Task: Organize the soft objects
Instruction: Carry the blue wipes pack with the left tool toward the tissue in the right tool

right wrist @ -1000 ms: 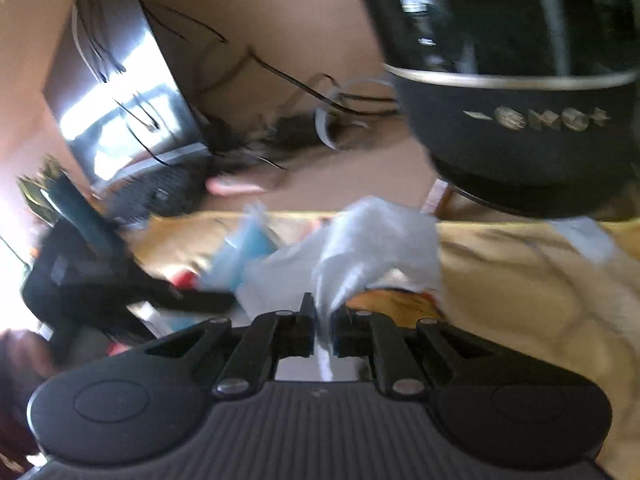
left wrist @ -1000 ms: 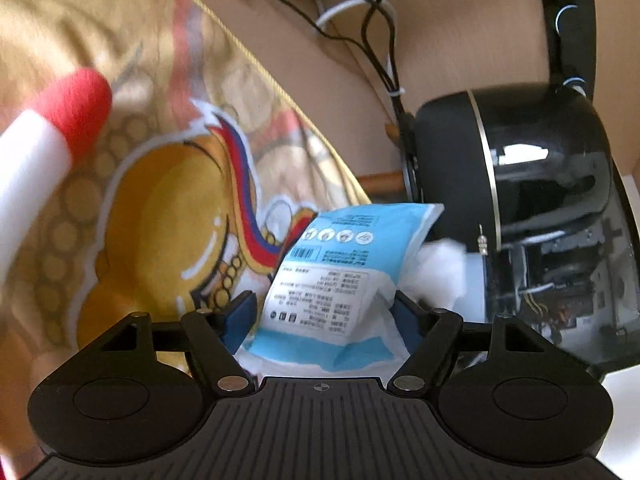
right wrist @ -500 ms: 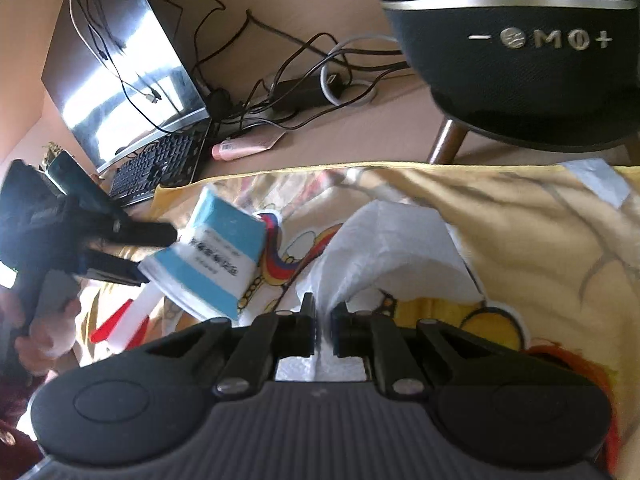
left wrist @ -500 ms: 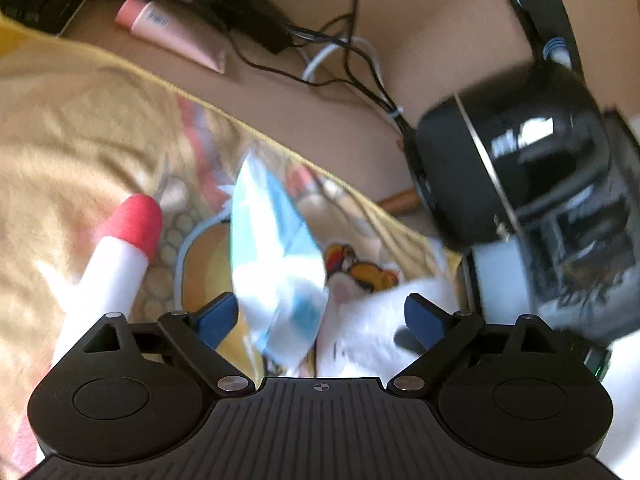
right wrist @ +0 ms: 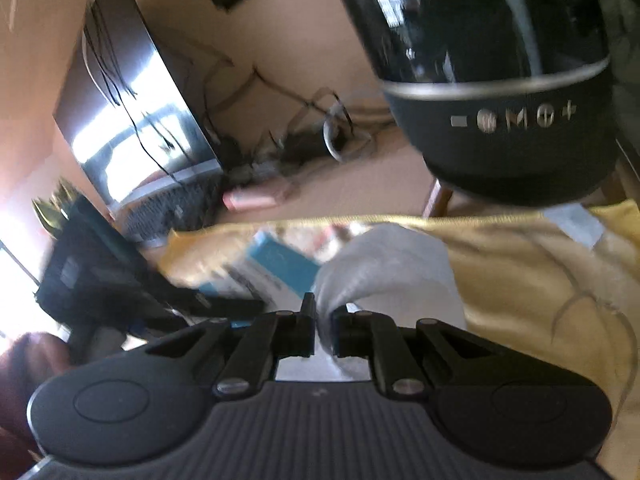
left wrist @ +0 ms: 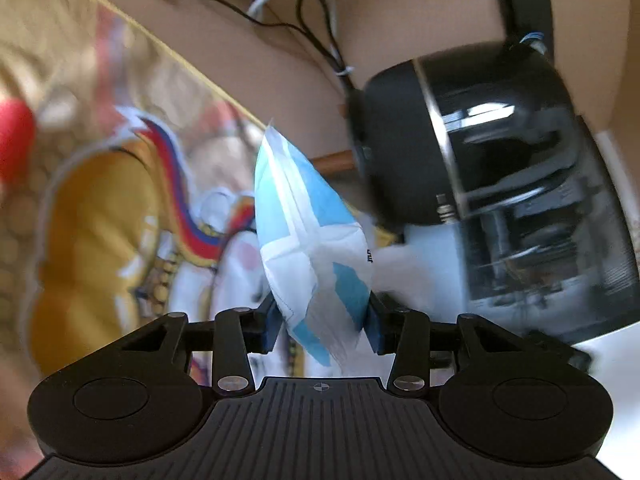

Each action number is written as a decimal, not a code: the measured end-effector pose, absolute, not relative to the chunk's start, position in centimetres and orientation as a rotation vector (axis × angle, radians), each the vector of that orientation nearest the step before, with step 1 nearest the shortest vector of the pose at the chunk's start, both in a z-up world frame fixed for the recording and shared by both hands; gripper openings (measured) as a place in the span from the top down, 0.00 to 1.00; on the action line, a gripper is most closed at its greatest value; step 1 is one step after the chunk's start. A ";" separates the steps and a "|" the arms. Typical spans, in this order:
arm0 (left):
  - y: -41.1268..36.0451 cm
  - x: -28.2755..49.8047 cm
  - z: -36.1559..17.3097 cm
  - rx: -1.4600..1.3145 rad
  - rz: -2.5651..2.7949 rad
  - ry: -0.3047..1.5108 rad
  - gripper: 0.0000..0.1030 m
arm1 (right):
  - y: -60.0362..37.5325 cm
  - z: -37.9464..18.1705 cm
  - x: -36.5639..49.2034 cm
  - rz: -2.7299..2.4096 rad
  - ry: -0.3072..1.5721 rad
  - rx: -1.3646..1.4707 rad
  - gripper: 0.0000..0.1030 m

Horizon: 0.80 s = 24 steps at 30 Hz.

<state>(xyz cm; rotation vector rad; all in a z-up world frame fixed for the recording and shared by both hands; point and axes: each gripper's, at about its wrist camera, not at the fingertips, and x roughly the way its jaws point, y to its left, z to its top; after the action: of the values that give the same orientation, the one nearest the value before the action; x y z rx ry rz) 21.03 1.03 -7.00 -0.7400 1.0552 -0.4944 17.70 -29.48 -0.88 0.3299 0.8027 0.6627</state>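
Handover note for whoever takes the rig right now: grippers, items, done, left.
Left gripper: shut on the blue-and-white packet, held above the yellow cartoon blanket.
Right gripper: shut on a white tissue rising from between its fingers.
Red-tipped white object lies on the blanket at far left.
Done: both items gripped.
Left: place each; destination not visible.
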 end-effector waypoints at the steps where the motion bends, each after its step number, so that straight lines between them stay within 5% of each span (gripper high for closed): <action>1: 1.1 20.9 -7.0 -0.682 -0.468 1.071 0.51 | -29.5 -0.4 17.6 0.680 0.787 0.344 0.91; 10: 1.7 19.8 -6.8 -0.492 -0.414 1.101 0.27 | -23.2 0.3 19.9 0.895 0.767 0.410 0.91; 24: 5.4 19.3 -7.0 -0.640 -0.365 1.099 0.17 | -22.8 -5.1 20.3 0.726 0.935 0.160 0.91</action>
<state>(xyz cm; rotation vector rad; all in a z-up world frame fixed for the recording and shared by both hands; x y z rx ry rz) 19.30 5.36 -7.03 -0.6398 1.0993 -0.3650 20.35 -22.82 -5.06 0.1602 0.9352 0.7257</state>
